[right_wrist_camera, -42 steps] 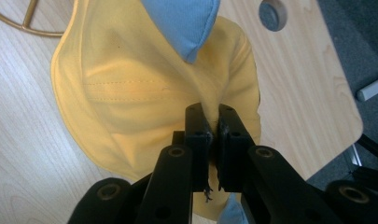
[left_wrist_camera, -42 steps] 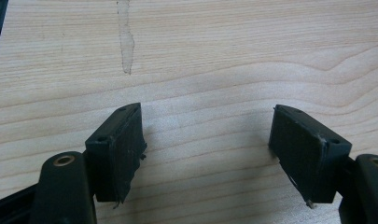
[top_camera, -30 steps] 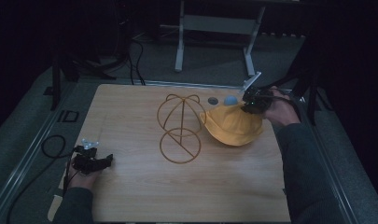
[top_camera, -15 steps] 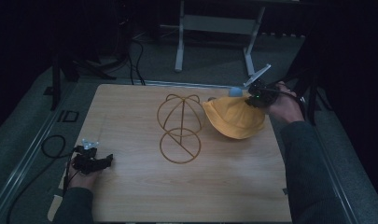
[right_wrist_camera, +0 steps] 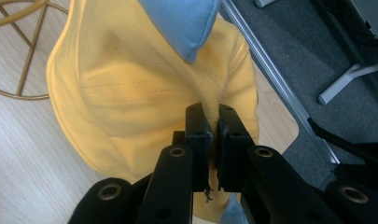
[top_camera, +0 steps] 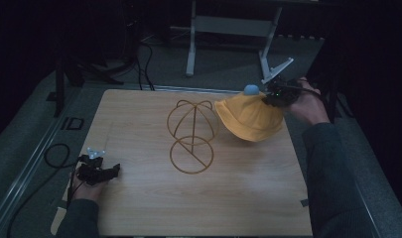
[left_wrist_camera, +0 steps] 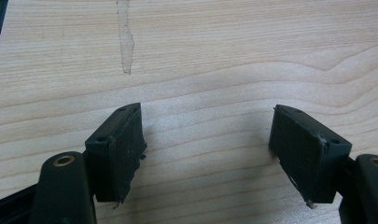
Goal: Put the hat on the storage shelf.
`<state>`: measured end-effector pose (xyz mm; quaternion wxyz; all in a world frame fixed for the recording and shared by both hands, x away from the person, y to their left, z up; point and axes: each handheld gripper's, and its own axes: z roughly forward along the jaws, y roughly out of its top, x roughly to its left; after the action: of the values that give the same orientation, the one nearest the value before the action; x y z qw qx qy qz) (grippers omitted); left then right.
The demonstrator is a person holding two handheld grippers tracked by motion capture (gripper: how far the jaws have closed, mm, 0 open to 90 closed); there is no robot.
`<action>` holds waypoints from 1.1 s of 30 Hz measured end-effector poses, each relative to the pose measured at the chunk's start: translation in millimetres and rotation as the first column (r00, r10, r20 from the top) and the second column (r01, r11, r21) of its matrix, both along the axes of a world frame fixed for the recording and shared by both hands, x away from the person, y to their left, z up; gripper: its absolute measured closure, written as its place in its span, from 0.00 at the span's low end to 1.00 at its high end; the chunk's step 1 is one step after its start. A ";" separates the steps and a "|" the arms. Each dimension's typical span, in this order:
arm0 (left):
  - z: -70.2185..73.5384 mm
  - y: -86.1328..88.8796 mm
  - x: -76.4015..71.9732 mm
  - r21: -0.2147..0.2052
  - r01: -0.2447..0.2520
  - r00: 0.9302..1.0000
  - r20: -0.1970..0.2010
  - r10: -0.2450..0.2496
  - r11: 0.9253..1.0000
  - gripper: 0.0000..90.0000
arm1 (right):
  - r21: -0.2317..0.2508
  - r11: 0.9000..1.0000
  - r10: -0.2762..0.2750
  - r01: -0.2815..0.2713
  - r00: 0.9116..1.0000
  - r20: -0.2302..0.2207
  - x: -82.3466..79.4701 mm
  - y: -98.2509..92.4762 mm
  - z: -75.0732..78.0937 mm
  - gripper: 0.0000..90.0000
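On the wooden surface (top_camera: pixel 139 124) the gold wire hat stand (top_camera: pixel 191 136) rises near the middle, its domed frame above a round base ring. The yellow bucket hat (top_camera: pixel 248 116) hangs lifted just to the right of that dome, its left edge close to the wire or perhaps touching it, which the high view does not decide. The hat is tilted, with its opening facing down and toward the person, and a blue part (top_camera: pixel 251 89) shows at its top. So the stand lies to the left of the hat, and the likely move is to carry the hat leftward and over the dome. The right hand-held gripper (right_wrist_camera: pixel 213 127) is the nearer one by far; its jaws are pressed together on a fold of the yellow fabric at the hat's far right side, with the forearm reaching along the right edge. The left hand-held gripper (left_wrist_camera: pixel 207 144) rests low at the near left corner, well apart, jaws spread wide with nothing between them.
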<state>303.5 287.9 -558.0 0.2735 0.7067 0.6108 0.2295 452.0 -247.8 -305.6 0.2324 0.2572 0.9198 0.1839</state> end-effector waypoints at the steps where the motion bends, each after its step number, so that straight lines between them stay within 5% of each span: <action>1: 0.0 0.0 0.0 0.000 0.000 1.000 0.000 0.000 1.000 0.30 | 0.001 1.000 0.003 -0.003 1.000 0.004 -0.1 -0.1 2.0 0.95; 21: 0.0 -0.3 0.1 0.000 -0.001 1.000 -0.001 0.001 1.000 0.29 | 0.091 0.992 0.081 -0.087 0.995 0.061 -13.1 16.2 45.7 0.95; 33: 0.1 -0.2 0.1 0.001 0.000 1.000 -0.001 0.000 1.000 0.29 | 0.108 0.977 0.174 -0.183 0.981 0.088 -26.6 49.3 62.7 0.95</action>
<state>303.6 287.7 -557.8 0.2728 0.7070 0.6109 0.2293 425.4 -198.5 -242.9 0.2357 0.1793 0.9171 0.2668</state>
